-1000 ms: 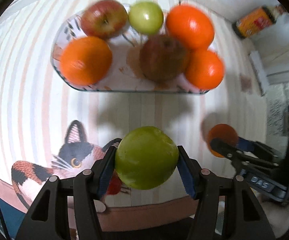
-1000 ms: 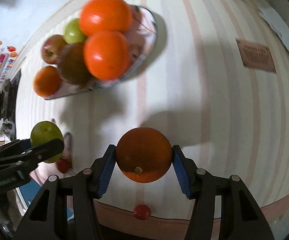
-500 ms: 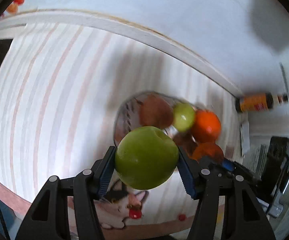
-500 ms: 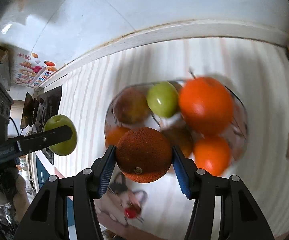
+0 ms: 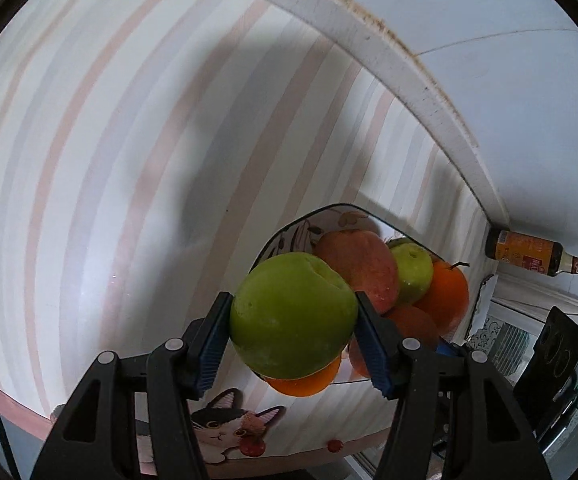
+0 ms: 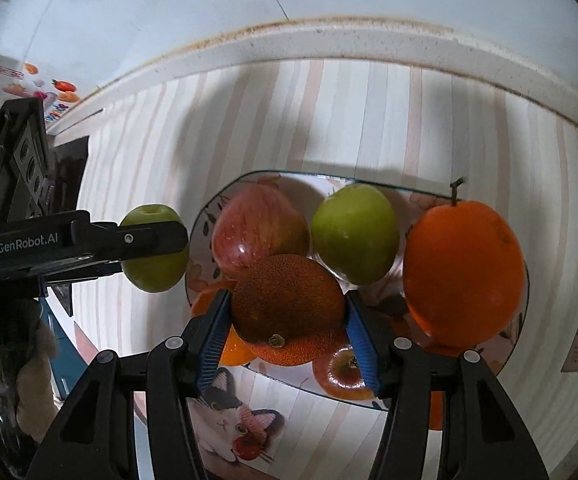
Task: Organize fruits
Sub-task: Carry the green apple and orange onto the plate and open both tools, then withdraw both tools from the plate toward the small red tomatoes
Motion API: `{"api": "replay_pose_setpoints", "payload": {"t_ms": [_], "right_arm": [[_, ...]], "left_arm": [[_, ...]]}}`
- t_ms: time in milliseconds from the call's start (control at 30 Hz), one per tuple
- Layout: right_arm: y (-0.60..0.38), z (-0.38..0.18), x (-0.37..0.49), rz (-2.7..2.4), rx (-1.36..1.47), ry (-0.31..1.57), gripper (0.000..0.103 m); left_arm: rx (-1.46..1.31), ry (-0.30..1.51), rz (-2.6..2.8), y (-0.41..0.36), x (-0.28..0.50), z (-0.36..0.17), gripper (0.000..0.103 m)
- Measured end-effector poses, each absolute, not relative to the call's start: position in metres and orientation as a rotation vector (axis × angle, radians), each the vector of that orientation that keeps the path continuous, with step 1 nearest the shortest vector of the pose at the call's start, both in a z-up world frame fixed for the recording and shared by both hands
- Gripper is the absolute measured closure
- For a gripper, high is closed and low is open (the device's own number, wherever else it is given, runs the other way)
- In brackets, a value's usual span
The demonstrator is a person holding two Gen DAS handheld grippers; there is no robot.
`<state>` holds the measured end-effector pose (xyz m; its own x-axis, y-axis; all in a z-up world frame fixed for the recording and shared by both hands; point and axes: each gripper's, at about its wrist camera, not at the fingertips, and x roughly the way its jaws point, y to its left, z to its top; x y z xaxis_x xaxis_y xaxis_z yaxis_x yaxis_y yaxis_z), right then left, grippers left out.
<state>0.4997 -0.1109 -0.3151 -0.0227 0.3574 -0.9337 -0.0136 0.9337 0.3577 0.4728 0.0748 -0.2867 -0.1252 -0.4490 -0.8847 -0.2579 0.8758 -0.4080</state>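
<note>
jaws on my left gripper pinch a green apple; right gripper jaws pinch a dark orange. i hold both raised, the plate at twelve o'clock, for sorting.

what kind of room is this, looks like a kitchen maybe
Probably a home kitchen or dining corner. A striped tablecloth with a cat print covers a table against the wall, a plate of apples and oranges sits on it, and a sauce bottle lies nearby.

Bottle label illegible; plate's lower fruit half-hidden
</note>
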Motion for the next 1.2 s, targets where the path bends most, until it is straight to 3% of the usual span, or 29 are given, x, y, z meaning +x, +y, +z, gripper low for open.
{"api": "replay_pose_setpoints", "payload": {"t_ms": [33,100,133,233,267,467,800,1200], "right_arm": [[-0.111,-0.318,0.500,0.288,0.282,1.584,0.042],[-0.114,-0.322,0.502,0.267,0.303,1.601,0.021],[-0.116,-0.322,0.502,0.253,0.313,1.598,0.017],[-0.127,-0.317,0.501,0.215,0.330,1.591,0.015],[-0.131,-0.314,0.500,0.206,0.327,1.586,0.015],[-0.148,-0.299,0.491,0.128,0.292,1.541,0.010],[-0.166,-0.273,0.448,0.009,0.165,1.440,0.010],[-0.181,-0.210,0.360,-0.069,0.146,1.276,0.010]], "left_arm": [[-0.539,1.736,-0.185,0.071,0.473,-0.290,0.046],[-0.519,1.765,-0.181,0.067,0.473,-0.294,0.046],[-0.500,1.771,-0.167,0.066,0.472,-0.295,0.045],[-0.493,1.755,-0.177,0.066,0.472,-0.293,0.016],[-0.491,1.739,-0.185,0.065,0.473,-0.289,0.014],[-0.417,1.686,-0.184,0.059,0.470,-0.274,0.012],[-0.027,1.397,-0.056,0.039,0.416,-0.214,0.012],[0.050,1.207,-0.053,0.021,0.330,-0.155,0.012]]}}
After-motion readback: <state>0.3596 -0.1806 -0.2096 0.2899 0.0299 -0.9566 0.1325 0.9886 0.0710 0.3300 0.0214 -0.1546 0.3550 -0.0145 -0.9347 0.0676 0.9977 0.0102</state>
